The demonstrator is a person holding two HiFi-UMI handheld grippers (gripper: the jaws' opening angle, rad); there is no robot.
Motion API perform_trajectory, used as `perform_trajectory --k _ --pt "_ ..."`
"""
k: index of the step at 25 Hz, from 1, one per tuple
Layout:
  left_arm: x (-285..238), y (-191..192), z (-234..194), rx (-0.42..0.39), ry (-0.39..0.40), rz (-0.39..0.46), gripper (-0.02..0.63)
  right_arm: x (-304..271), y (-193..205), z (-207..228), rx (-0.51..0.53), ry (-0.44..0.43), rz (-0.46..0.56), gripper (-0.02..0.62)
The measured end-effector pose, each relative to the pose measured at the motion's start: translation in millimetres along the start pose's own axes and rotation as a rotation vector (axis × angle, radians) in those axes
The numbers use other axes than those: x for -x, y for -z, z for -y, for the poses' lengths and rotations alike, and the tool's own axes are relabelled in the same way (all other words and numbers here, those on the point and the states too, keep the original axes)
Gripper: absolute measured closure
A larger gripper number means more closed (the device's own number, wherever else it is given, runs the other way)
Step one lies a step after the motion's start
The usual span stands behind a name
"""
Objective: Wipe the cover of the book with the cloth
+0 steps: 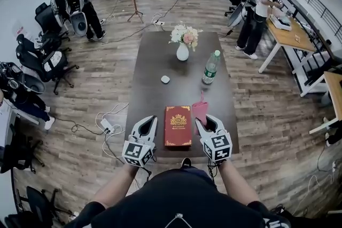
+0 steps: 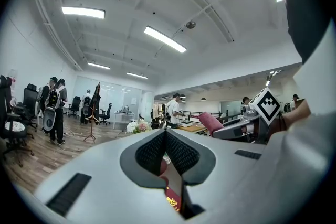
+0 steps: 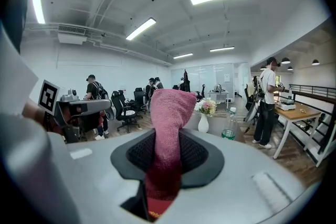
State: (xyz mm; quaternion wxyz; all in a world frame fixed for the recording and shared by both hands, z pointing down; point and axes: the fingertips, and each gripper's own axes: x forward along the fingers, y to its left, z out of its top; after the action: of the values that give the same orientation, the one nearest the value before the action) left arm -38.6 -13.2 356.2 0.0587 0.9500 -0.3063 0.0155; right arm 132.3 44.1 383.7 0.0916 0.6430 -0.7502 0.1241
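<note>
While the book [image 1: 178, 125] lay closed and flat near the front edge of the table [image 1: 155, 61], red cover up with its gold emblem showing, we noted one gripper on either side of it.

The right gripper [image 1: 206, 124] sat just beside the book's right edge. Its jaws were clamped on the pink cloth [image 1: 200, 110], which stood out past the tips as a bunched fold. The right gripper view confirmed this, with the cloth pinched between both ribbed pads and its free end rising ahead of them. From the head view the cloth was beside the book's upper right corner, not over the cover. We could not tell whether it touched the edge.

The left gripper [image 1: 148, 124] was just beside the book's left edge. In its own view the pads met at the tips with nothing between them, and a strip of red cover showed below the gap.

Further back, well apart from the book, stood a vase [image 1: 183, 52] of flowers, a bottle [image 1: 211, 68] and a small white object [image 1: 165, 79].

Progress, as we judged it: the cloth was in hand and brought to the book, but no wiping contact was evident. The whole cover remained to be wiped. The cloth would need to come down onto the cover and sweep across it, perhaps with the left gripper steadying the book.
</note>
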Motion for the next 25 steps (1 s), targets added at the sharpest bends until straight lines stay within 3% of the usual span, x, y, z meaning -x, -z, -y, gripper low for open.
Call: perform_trajectory --k 15,25 --pt "-80.9 4.2 -12.2 0.005 -0.079 -0.011 0.61 -61.1 -10.4 68.7 0.014 -0.087 -0.029 0.477" --pt "-98.1 22.7 -17.8 0.018 -0.162 -0.051 0.61 -94.0 3.6 89.4 0.016 -0.174 -0.073 0.477"
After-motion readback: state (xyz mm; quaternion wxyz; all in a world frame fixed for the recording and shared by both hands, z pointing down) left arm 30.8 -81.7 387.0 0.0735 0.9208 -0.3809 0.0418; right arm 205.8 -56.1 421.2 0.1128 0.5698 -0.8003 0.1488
